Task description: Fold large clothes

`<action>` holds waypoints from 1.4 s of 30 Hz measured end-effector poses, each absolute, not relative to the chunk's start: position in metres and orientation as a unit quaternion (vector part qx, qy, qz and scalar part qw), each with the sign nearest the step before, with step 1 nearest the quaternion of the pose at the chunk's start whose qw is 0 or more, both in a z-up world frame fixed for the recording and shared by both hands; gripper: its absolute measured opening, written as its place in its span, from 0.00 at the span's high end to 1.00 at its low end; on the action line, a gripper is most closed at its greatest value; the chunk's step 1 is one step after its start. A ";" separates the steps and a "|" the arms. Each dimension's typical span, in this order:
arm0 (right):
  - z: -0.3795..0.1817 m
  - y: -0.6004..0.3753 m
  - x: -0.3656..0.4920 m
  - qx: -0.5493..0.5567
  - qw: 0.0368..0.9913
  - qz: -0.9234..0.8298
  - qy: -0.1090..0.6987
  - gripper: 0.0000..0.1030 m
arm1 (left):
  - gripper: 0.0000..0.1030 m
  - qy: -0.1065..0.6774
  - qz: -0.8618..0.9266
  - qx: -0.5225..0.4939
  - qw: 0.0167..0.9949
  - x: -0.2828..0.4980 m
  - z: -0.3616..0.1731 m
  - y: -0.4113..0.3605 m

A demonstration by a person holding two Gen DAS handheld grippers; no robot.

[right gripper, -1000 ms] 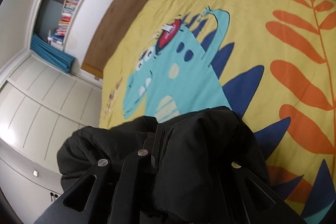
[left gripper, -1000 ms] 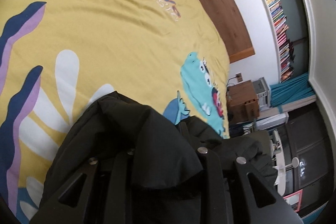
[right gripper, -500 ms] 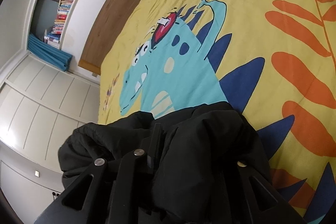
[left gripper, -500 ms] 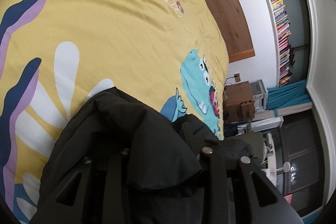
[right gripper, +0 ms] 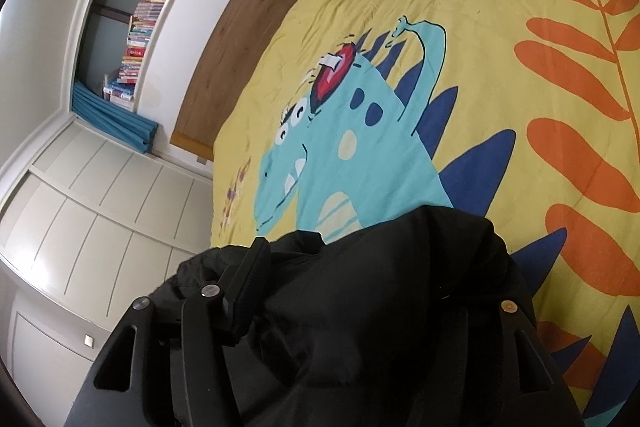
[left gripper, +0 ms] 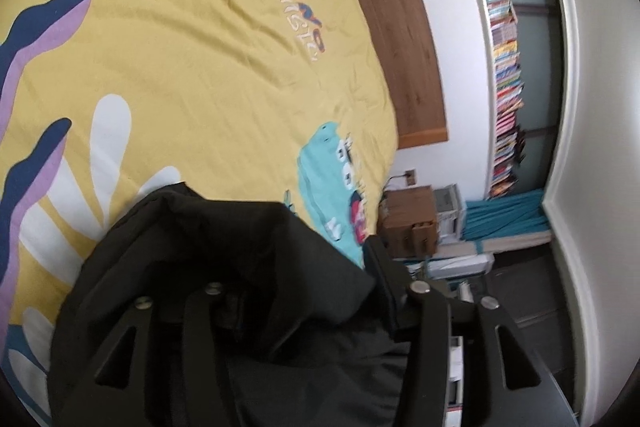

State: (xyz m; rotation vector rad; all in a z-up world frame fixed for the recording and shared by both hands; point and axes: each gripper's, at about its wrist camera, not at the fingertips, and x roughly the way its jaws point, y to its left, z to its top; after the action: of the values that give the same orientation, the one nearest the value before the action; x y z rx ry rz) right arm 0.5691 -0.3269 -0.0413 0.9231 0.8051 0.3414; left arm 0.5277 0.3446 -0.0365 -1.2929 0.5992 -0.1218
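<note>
The bed (left gripper: 192, 51) with its yellow dinosaur duvet fills both wrist views, and over the last second it has slid under me: in the left view the headboard (left gripper: 392, 39) and bookshelf (left gripper: 504, 67) have swung further into sight, and in the right view the dinosaur print (right gripper: 352, 147) sits higher and clearer. I take that to mean I am carrying the garment in over the foot of the bed toward its middle, ready to lay it out; no fold has begun.

The black jacket (left gripper: 224, 267) hangs bunched over both tools, above the foot end of the bed. Its long axis probably runs across the bed between my two hands, though the heap hides its true shape.

My left hand-held gripper (left gripper: 304, 291) is clamped on the jacket. My right hand-held gripper (right gripper: 360, 291) grips it likewise, one finger (right gripper: 248, 279) showing bare beside the cloth.
</note>
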 end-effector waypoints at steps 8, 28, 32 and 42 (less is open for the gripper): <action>-0.035 -0.333 0.569 0.446 0.803 0.160 0.361 0.25 | 0.50 0.252 -0.058 -0.608 0.751 0.520 -0.020 0.357; 0.040 -0.301 0.518 0.327 0.858 0.184 0.352 0.14 | 0.50 0.321 -0.011 -0.435 0.841 0.447 0.047 0.303; 0.044 -0.254 0.502 0.263 0.868 0.205 0.368 0.14 | 0.50 0.360 -0.030 -0.392 0.846 0.444 0.039 0.255; 0.032 -0.139 0.506 0.131 0.874 0.247 0.398 0.14 | 0.50 0.413 -0.074 -0.285 0.862 0.487 0.033 0.148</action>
State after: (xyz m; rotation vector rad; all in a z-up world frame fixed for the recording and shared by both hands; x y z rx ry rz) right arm 0.5060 -0.1392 0.0320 0.2727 0.8310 0.5162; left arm 0.4869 0.1480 0.0330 -0.5967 0.8652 -0.1551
